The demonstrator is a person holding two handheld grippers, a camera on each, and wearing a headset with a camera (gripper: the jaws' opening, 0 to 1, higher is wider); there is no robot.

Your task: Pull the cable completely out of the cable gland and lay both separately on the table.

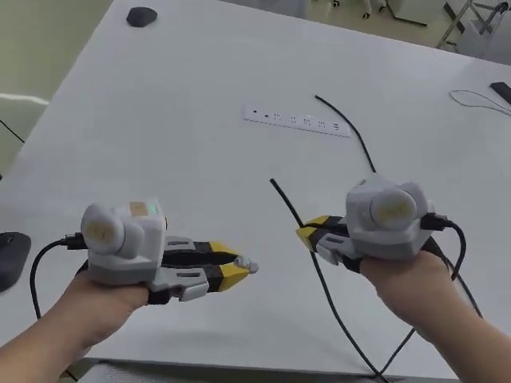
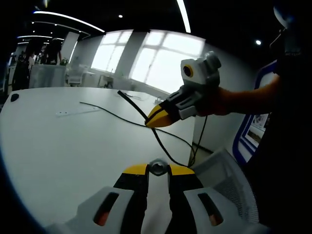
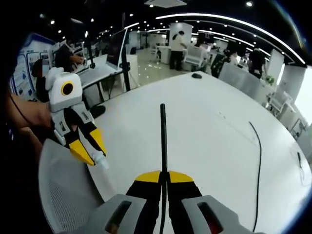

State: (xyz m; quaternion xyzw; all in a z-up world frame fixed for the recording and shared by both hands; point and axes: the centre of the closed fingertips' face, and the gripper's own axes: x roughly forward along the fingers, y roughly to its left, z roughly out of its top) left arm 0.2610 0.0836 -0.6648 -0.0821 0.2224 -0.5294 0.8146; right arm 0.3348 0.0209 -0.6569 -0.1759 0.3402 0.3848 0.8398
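My left gripper (image 1: 239, 267) (image 2: 157, 169) is shut on a small grey cable gland (image 1: 246, 264) (image 2: 157, 167), held above the white table (image 1: 184, 159) near its front edge. In the right gripper view the gland (image 3: 100, 159) sticks out from the left gripper's yellow tips. My right gripper (image 1: 307, 231) (image 3: 164, 176) is shut on a thin black cable (image 1: 287, 203) (image 3: 163, 136). The cable's free end points up and away, apart from the gland. In the left gripper view the cable (image 2: 134, 105) rises from the right gripper (image 2: 155, 118). The rest of it trails down past the table's front edge.
A white power strip (image 1: 297, 121) lies mid-table with a second black cable (image 1: 351, 132) curving past it. A dark mouse (image 1: 141, 16) sits at the far edge. A black object (image 1: 9, 255) lies at the left edge. A mesh chair back (image 3: 63, 195) stands below the grippers.
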